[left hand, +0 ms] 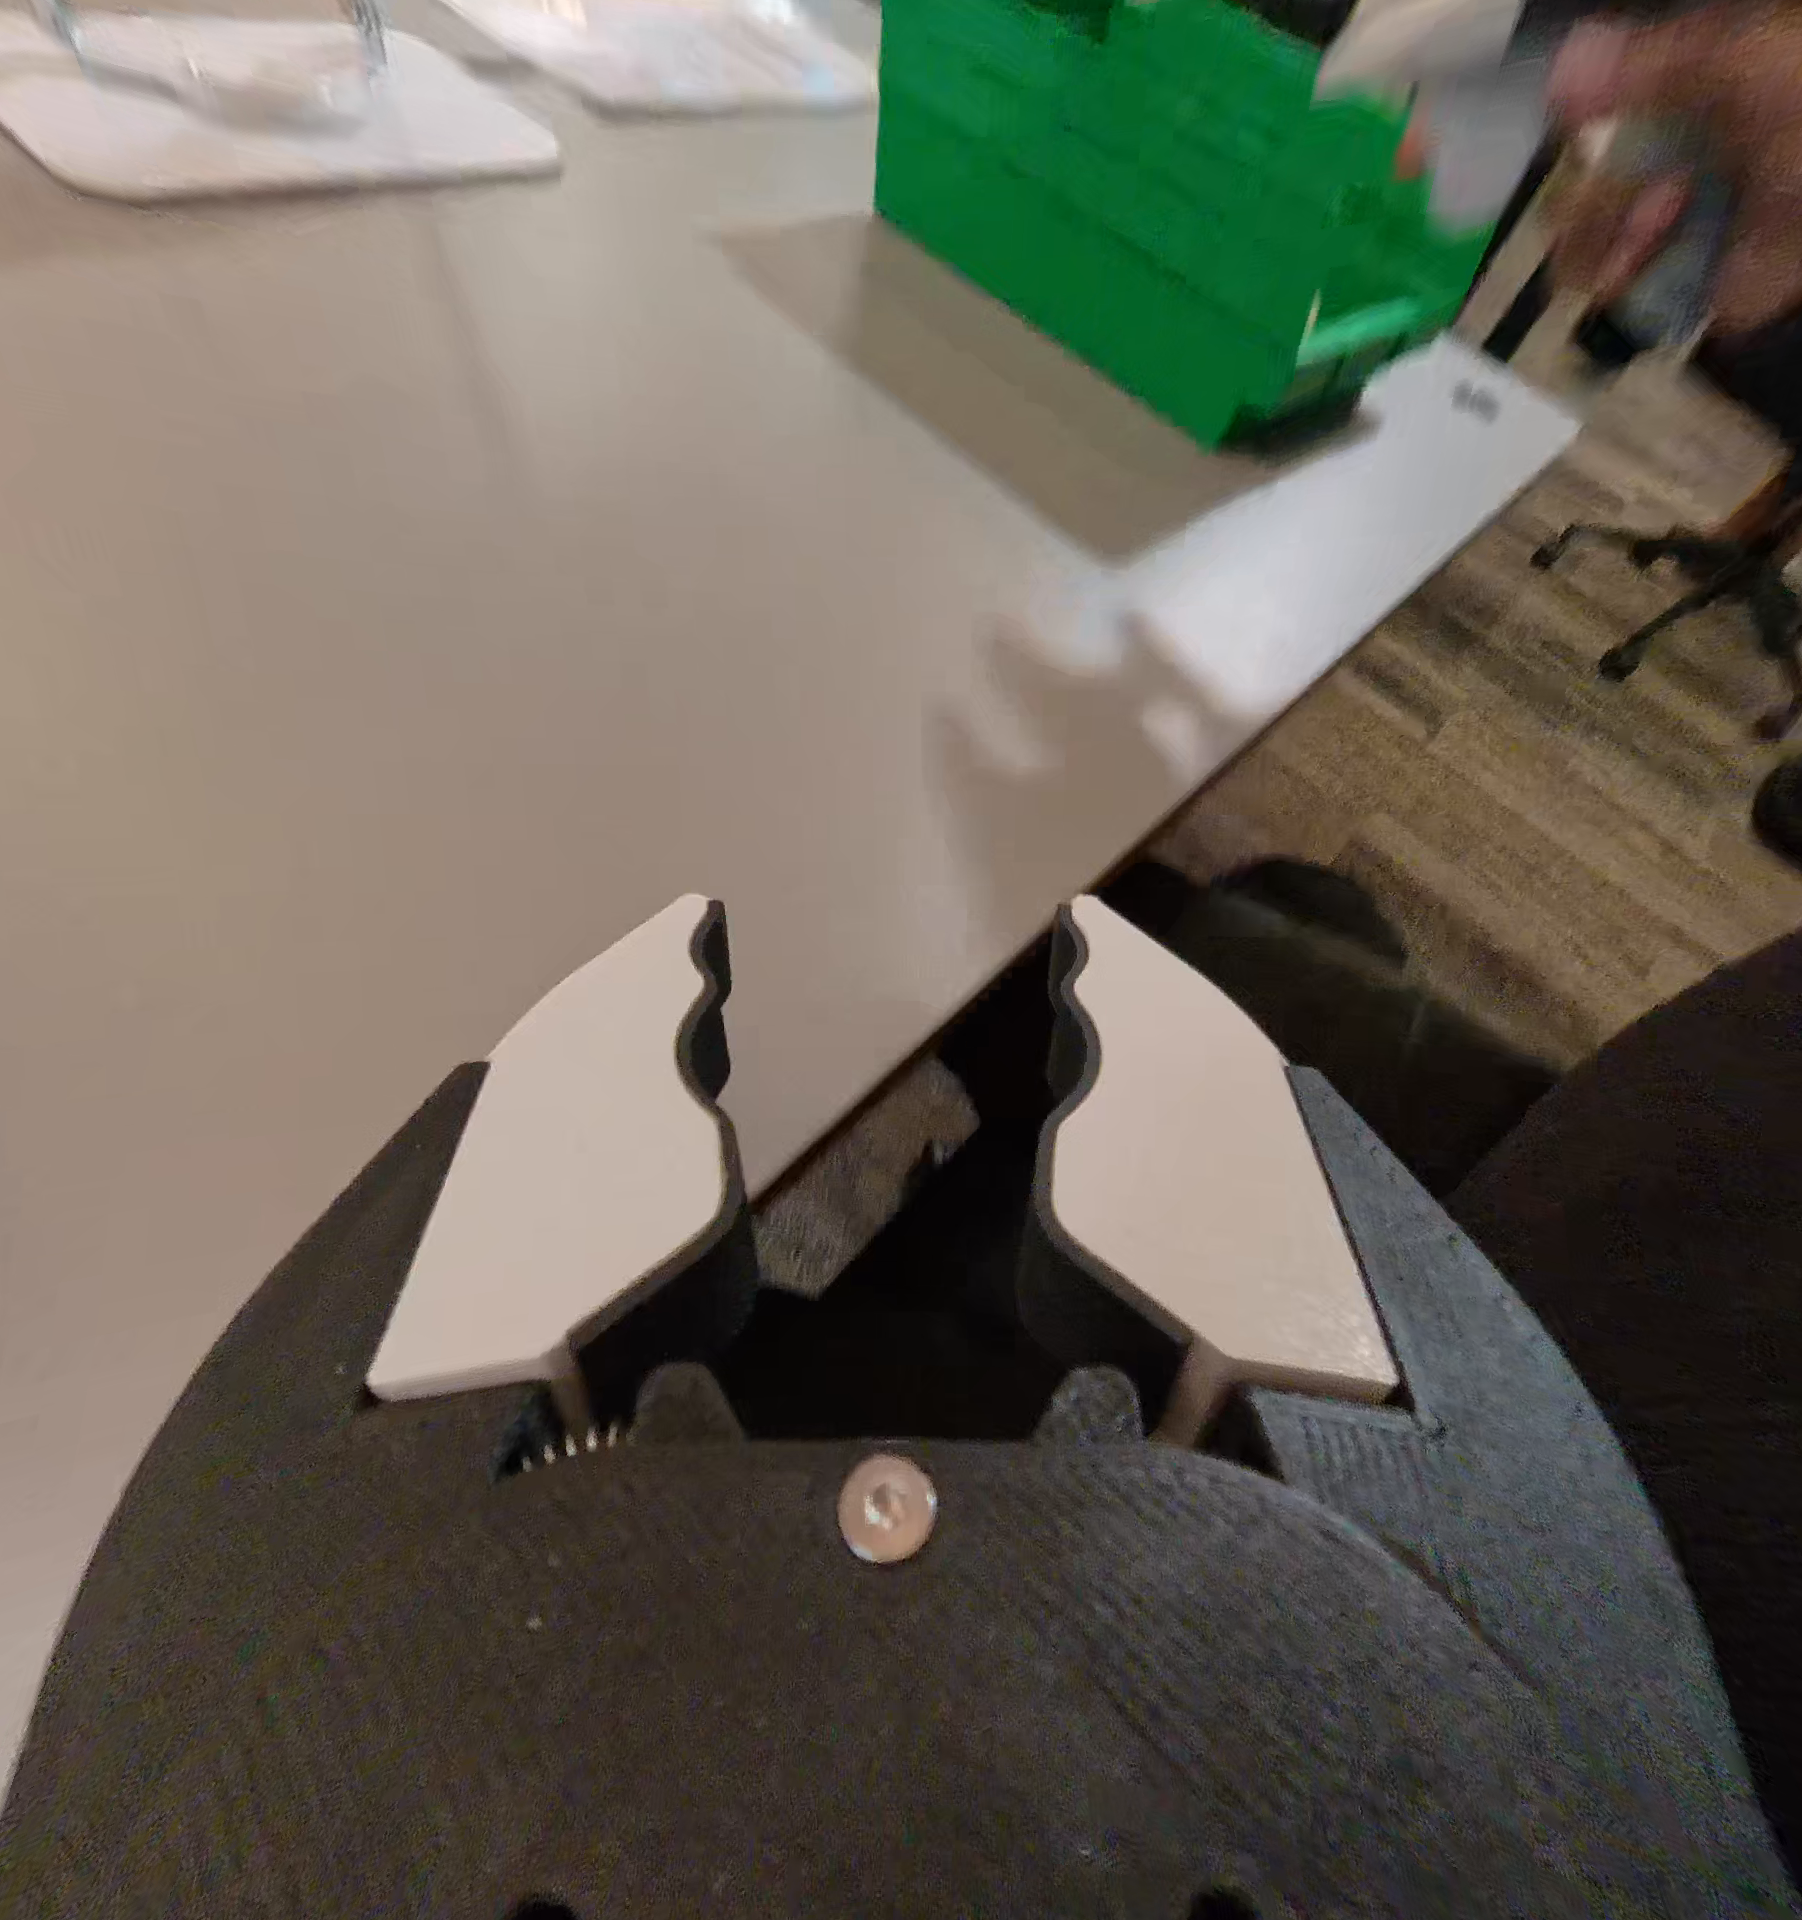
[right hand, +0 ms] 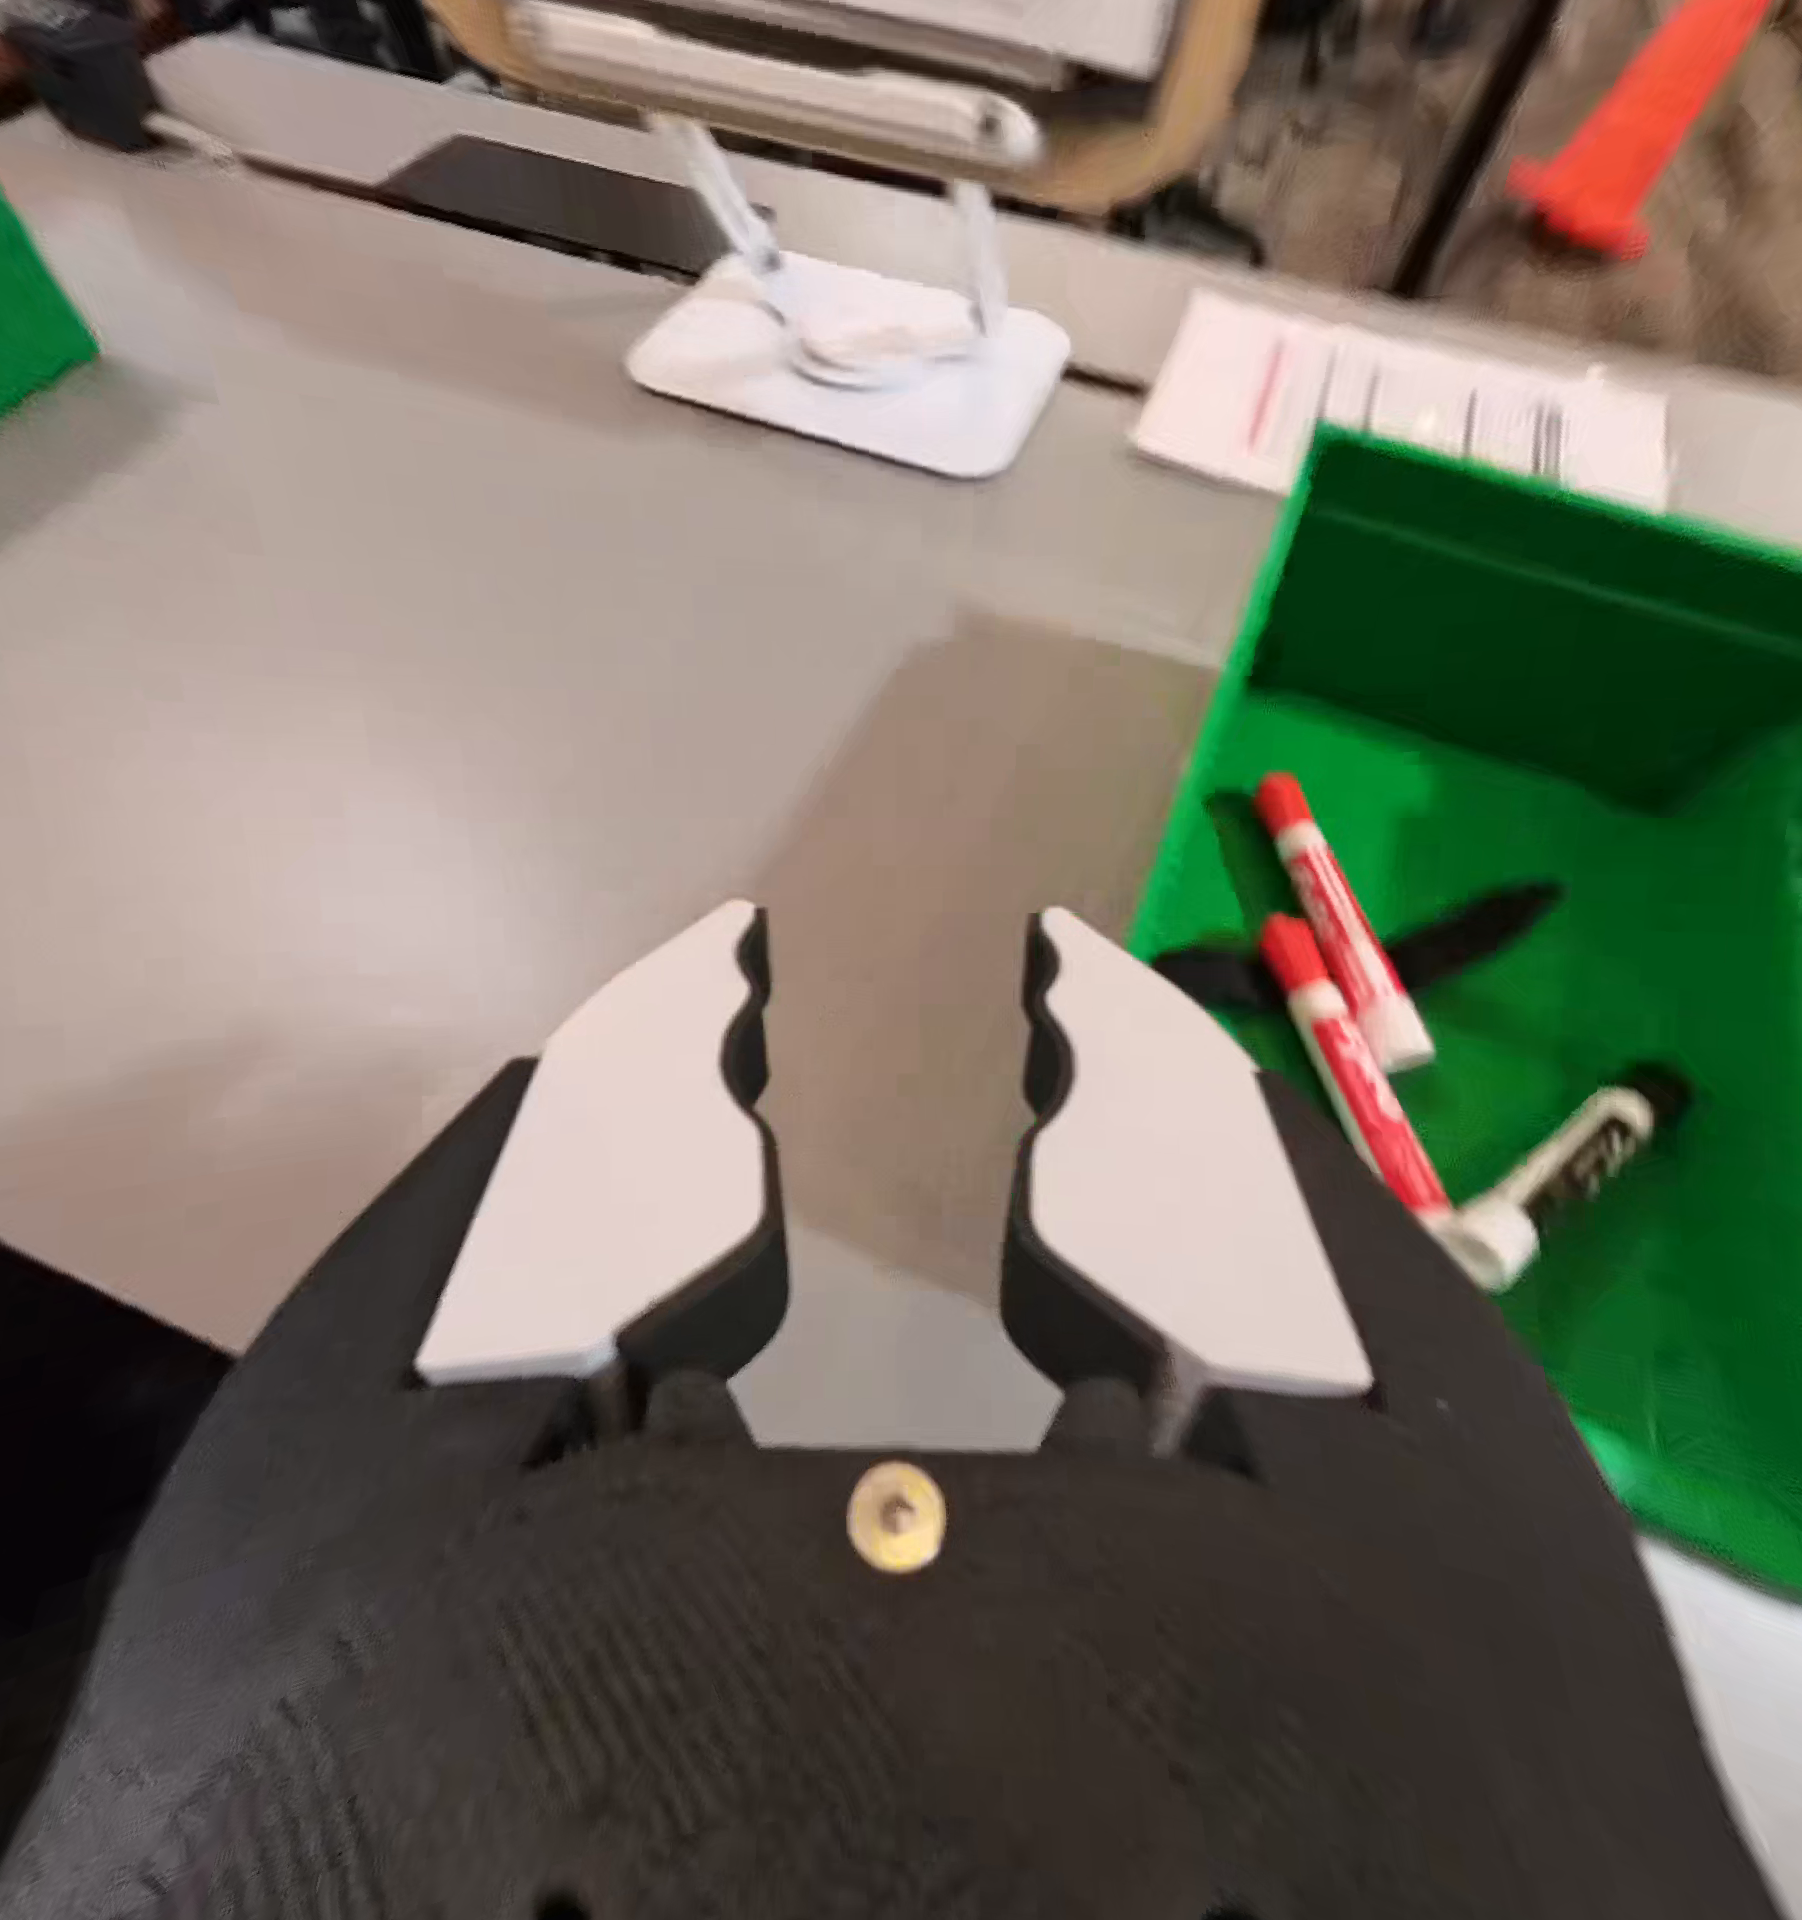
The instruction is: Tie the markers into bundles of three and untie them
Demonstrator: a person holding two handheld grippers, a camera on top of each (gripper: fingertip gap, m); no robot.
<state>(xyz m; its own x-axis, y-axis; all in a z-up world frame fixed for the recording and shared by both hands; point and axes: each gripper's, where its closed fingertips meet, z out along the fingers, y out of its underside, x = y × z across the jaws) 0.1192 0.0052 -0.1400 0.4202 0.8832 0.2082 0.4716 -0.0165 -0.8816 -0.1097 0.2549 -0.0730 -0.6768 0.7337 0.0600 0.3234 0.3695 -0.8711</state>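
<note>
Tongs first: my left gripper (left hand: 889, 920) is released, its jaws apart with nothing between them, hanging over the near edge of the table (left hand: 357, 623). Beyond its tips lies bare grey tabletop. Far right, a green bin (left hand: 1115, 208) stands on the table near the edge, and a blurred hand (left hand: 1707, 156) hovers by the bin's right side. Far left sits a white tray (left hand: 253, 145) with something clear on it. Right of the table is the floor (left hand: 1499, 748), with a chair base (left hand: 1707, 582) on it.

My right gripper (right hand: 897, 925) is released too and grasps nothing, hanging above the tabletop. Just right of it is an open green bin (right hand: 1499, 623); inside lie two red markers (right hand: 1333, 925) side by side and a black marker (right hand: 1562, 1164). Farther off, a white stand (right hand: 855, 364) sits mid-table, papers (right hand: 1396, 395) lie right of it, and an orange cone (right hand: 1624, 135) stands far right.
</note>
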